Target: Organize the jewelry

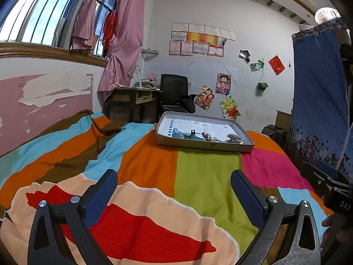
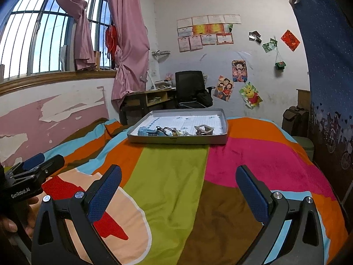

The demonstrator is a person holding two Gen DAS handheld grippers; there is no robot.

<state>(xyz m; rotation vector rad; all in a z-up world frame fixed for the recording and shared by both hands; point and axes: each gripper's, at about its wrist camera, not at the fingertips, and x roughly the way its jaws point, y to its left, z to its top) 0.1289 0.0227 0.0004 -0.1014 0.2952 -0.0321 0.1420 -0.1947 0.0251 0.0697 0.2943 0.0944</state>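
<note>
My left fingers (image 1: 174,190) and right fingers (image 2: 178,185) are spread wide, empty. The tray (image 2: 176,140) of jewelry (image 2: 174,131) sits far ahead on the bed (image 2: 172,176), its long axis left-right, neither hand clearly nearer.

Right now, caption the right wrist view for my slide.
Open right tool faces a jewelry tray on the striped bedspread.
</note>
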